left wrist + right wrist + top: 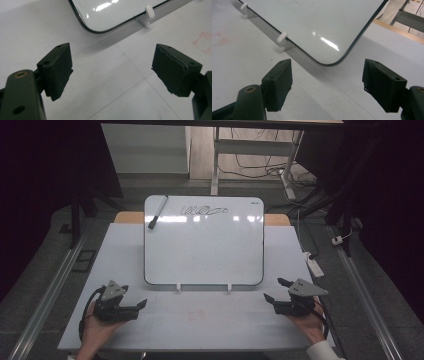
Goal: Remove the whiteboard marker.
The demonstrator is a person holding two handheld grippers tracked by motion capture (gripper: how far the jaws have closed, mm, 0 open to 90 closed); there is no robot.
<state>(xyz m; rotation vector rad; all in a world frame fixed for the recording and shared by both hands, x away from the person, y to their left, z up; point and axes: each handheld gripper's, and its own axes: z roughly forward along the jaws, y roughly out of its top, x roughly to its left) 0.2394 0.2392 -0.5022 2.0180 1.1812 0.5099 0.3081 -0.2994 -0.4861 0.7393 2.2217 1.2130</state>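
Both grippers, left gripper (142, 304) and right gripper (274, 290), are sitting wide open, holding nothing. Whiteboard (204, 245) is looking stiff, light, slick; marker (157, 212) is offering an easy barrel grip.

Dim room – grey floor (45, 250), white desk legs (216, 165) and loose cables (255, 170) beyond.

White whiteboard (204, 245) propped tilted mid-table, black scribble near top, seemingly a black marker (157, 212) at upper-left corner

Right claw (327, 85) agape, whiteboard (312, 25) corner ahead, white table (242, 62)
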